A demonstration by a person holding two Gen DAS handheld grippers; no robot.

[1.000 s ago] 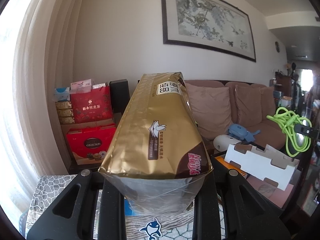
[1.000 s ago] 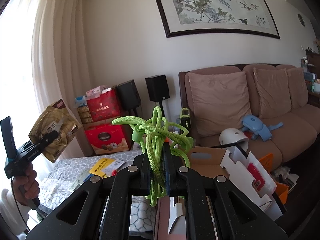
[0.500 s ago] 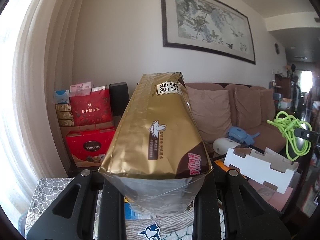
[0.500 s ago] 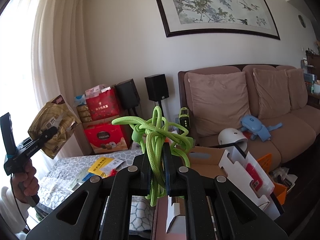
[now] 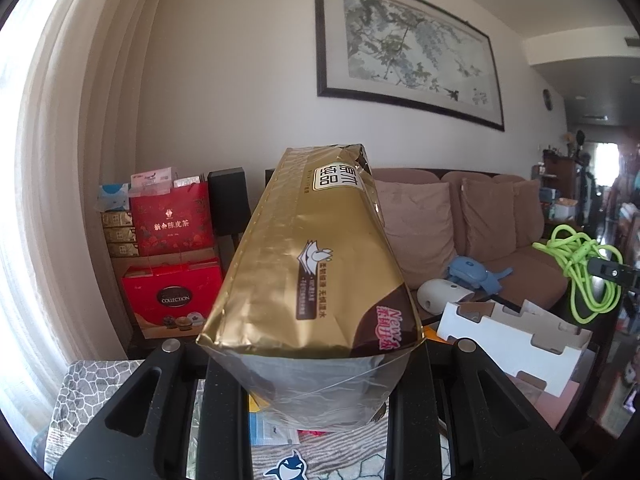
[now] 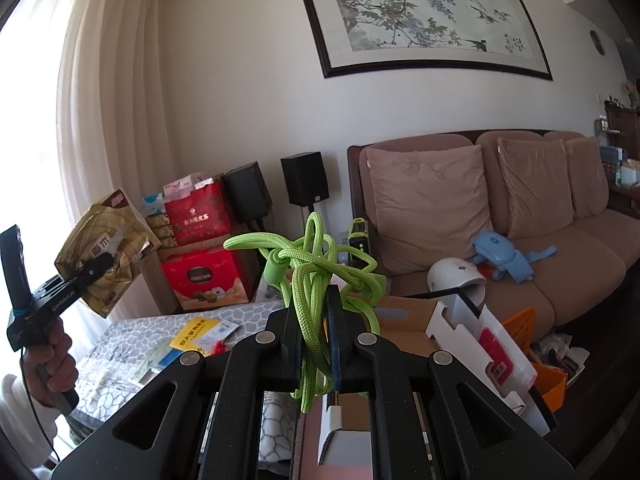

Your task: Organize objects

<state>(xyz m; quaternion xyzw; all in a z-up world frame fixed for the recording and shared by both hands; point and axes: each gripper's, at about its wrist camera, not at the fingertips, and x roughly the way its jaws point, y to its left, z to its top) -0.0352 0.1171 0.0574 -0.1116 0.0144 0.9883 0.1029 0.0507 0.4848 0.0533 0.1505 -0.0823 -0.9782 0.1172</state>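
Note:
A gold foil snack bag (image 5: 316, 264) stands up between the fingers of my left gripper (image 5: 316, 380), which is shut on its clear lower end. In the right wrist view the same bag (image 6: 108, 248) is held high at the far left by that gripper (image 6: 100, 264), with a person's hand (image 6: 52, 368) on the handle. My right gripper (image 6: 316, 320) is shut on a tangled bright green rope (image 6: 316, 264) whose loops rise above the fingers. From the left wrist view the rope (image 5: 580, 272) hangs at the far right.
A table with a grey hexagon-pattern cloth (image 6: 132, 344) carries a yellow packet (image 6: 196, 330) and papers. A cardboard box with white dividers (image 6: 480, 340) stands to the right, beside an orange basket (image 6: 552, 380). Behind are a brown sofa (image 6: 520, 240), red gift boxes (image 6: 204, 276) and black speakers (image 6: 304, 178).

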